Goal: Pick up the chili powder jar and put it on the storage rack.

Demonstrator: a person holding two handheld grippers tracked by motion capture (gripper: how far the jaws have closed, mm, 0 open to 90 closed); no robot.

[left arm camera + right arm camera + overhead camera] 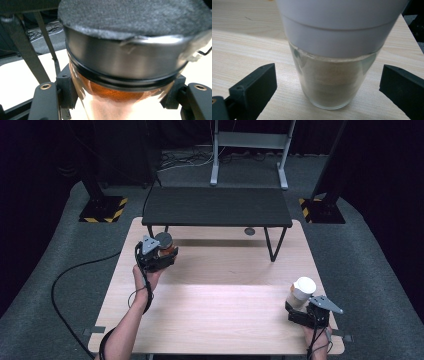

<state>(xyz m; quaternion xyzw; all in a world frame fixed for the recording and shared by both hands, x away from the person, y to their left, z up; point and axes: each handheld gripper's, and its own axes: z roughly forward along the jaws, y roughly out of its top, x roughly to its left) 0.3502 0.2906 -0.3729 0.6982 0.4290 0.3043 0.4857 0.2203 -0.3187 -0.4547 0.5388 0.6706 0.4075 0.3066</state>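
While L tongs (120, 100) clamp orange-filled jar (120, 75), R tongs (324, 85) gape, clear of white-lidded jar (334, 82).

A light wooden bench (220, 320) is standing on grey carpet floor (45, 285). A low black shelf on thin legs (217, 206) is sitting at its far edge. Yellow-black striped post bases (103, 209) and a grey metal stand (248, 150) are waiting beyond, against darkness.

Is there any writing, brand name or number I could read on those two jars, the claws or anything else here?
None: no readable text anywhere.
The jar with the dark lid in the left claw: no label visible.
The jar with the white lid between the right claw's jaws: plain, no print.
The yellow-and-black striped floor plates: warning stripes, no words.
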